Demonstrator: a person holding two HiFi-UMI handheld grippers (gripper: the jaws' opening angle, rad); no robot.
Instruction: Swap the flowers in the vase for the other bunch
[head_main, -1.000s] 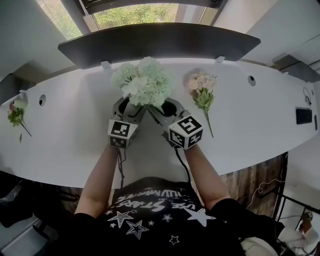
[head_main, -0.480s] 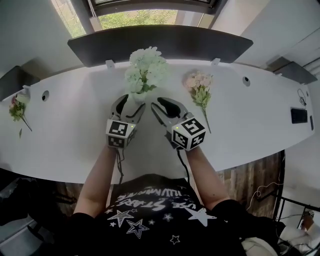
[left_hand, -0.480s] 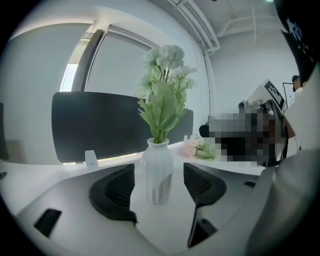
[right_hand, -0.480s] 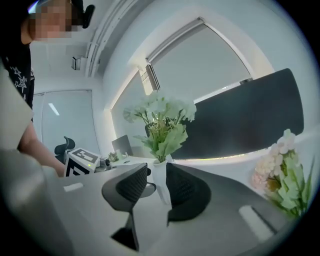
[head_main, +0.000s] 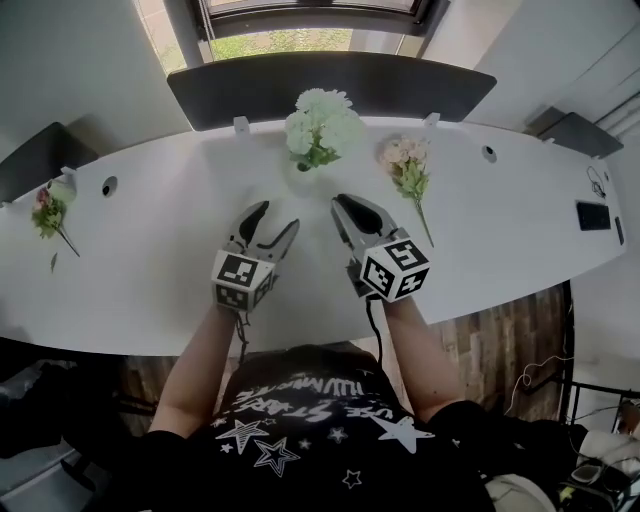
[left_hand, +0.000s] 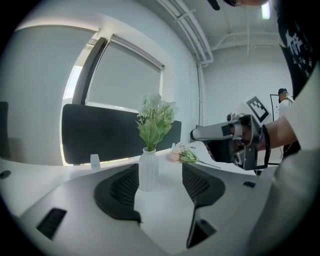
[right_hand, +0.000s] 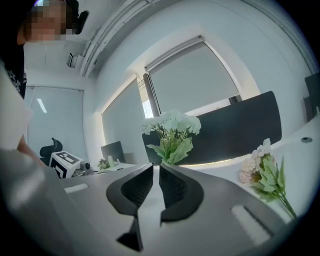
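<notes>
A white ribbed vase holding white-and-green flowers stands at the back middle of the white table. A pink bunch lies on the table to its right. Both grippers hang in front of the vase, apart from it. My left gripper is open and empty, and the vase shows far off between its jaws. My right gripper has just been closing; only a thin slit is left between its jaws, with nothing in it. The flowers and the pink bunch also show in the right gripper view.
A third small bunch lies at the table's far left. A dark screen runs along the back edge under a window. A black device sits at the far right. Cable holes dot the tabletop.
Both grippers have drawn back from the vase toward me and lifted a little. The vase with its flowers stands alone. The right jaws have narrowed to a slit.
</notes>
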